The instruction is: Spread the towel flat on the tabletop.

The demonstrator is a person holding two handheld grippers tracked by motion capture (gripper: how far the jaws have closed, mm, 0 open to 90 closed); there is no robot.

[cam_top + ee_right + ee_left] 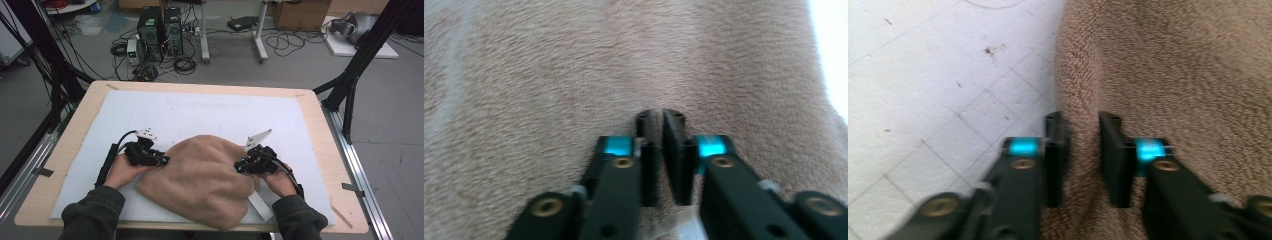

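Light wood table [320, 130] topped with a white gridded mat [200, 112]. Grey floor [390, 115] behind, strewn with cables [285, 42]. Two black PC towers [160, 27] by a white desk leg [260, 35]; cardboard box [300, 14]; black frame struts [357, 70] at the sides.

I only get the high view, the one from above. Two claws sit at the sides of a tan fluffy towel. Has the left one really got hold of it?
Observer: Yes. The left claw pinches a raised fold of the towel between its jaws.
Operator: And the right one?
Observer: The right claw is nearly closed, with a thin pinch of towel between its jaws.
Operator: What lies under the left claw?
Observer: A white mat with faint grid lines and small dark specks.
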